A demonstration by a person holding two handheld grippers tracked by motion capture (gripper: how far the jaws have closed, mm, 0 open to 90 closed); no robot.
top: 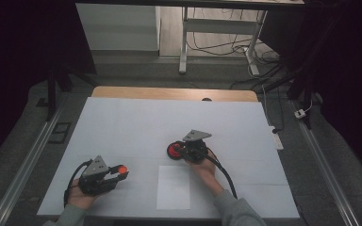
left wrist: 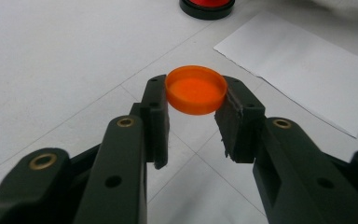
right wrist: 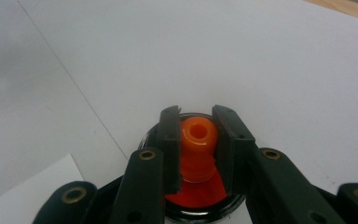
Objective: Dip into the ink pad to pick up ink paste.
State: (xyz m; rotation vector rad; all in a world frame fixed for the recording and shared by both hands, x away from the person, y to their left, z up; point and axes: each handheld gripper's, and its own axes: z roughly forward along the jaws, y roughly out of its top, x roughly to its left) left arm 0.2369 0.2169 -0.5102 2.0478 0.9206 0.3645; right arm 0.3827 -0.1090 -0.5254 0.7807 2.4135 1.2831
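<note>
My left gripper (left wrist: pixel 196 93) is shut on a shallow orange cap (left wrist: pixel 196 88), held open side up just above the table; in the high view this gripper (top: pixel 119 173) and the cap (top: pixel 121 168) are at the front left. My right gripper (right wrist: pixel 197 116) is shut on the orange spout (right wrist: pixel 198 140) of a round red container with a black rim (right wrist: pixel 200 193). From above, the right gripper (top: pixel 183 150) sits near the table's middle, its jaws pointing left over the red container (top: pixel 174 150). That container (left wrist: pixel 207 5) also appears at the top edge of the left gripper view.
A white sheet of paper (top: pixel 173 187) lies flat near the front edge between the two hands. The white table cover (top: pixel 136 127) stretches wide behind both grippers, with a wooden table edge (top: pixel 174 92) at the far side. Cables and desk legs stand on the floor beyond.
</note>
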